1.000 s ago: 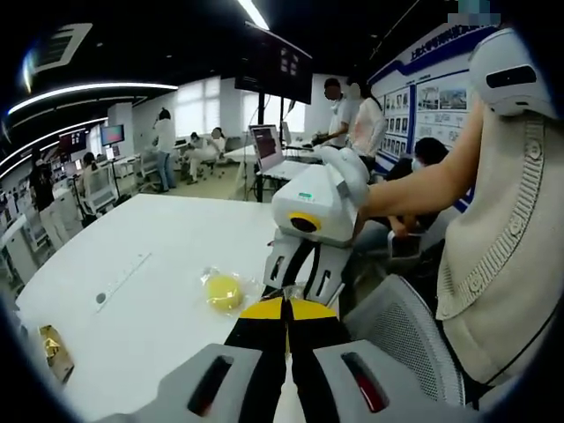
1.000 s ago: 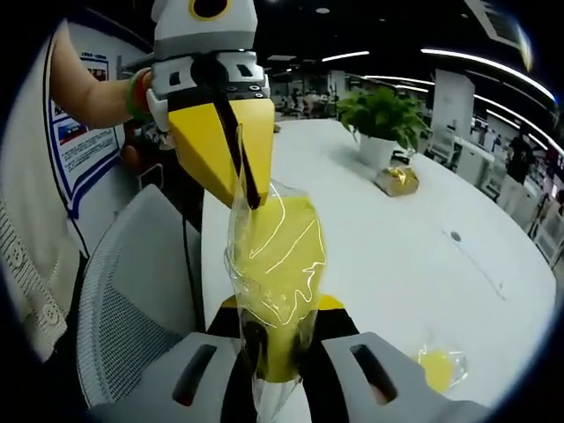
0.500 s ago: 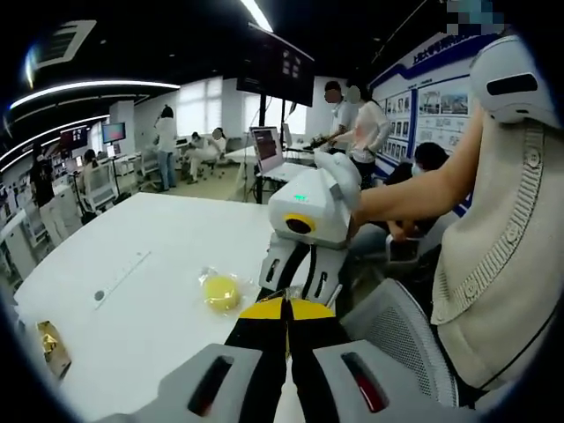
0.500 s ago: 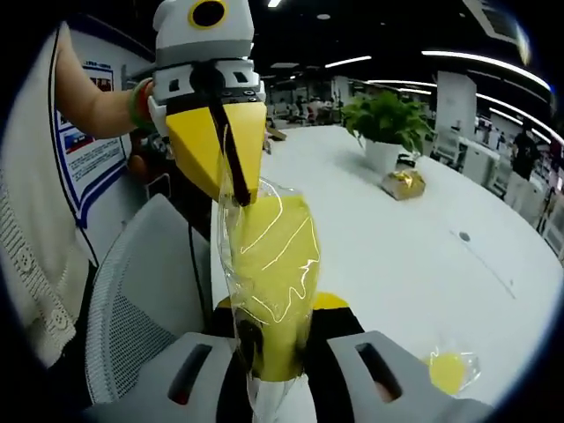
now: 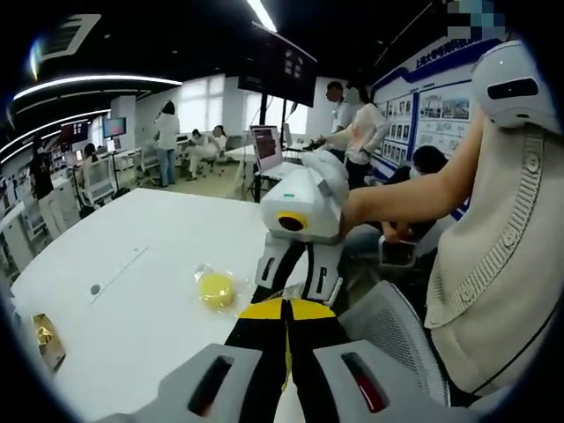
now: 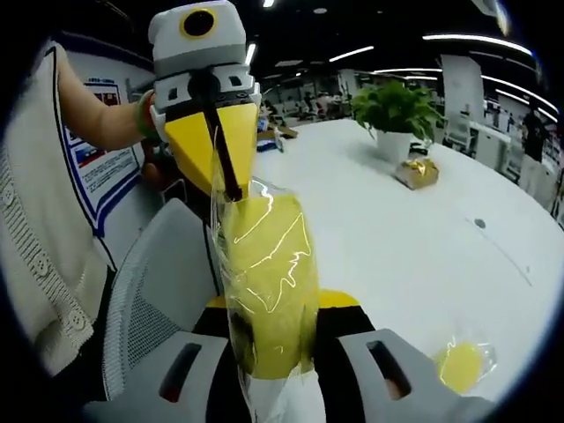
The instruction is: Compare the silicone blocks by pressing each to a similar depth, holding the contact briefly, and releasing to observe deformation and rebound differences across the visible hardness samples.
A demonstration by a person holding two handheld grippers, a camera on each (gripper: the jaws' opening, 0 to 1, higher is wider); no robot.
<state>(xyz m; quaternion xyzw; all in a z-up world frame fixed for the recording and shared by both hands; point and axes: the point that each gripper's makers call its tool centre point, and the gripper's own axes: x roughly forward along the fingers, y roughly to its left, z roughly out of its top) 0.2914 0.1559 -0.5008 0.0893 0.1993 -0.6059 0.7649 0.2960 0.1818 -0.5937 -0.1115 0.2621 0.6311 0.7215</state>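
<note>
At the centre of the right gripper view, a yellow silicone block in a clear wrapper (image 6: 264,282) stands upright between both tools; the right gripper (image 6: 269,330) is clenched on its lower end at bottom centre, while the left gripper (image 6: 218,163) comes down from the upper left and pinches the wrapper's top edge, jaws closed on the film; the block's long axis runs up the frame from one gripper to the other, so any squeeze would act across it, and the right one is nearer its body. Low right in that view a second wrapped yellow block (image 6: 460,364) lies on the white table (image 6: 397,238), well apart; a potted plant (image 6: 395,115) and a gold packet (image 6: 417,173) sit in the upper right; a grey mesh chair (image 6: 145,308) lies at lower left, clear of the block.
</note>
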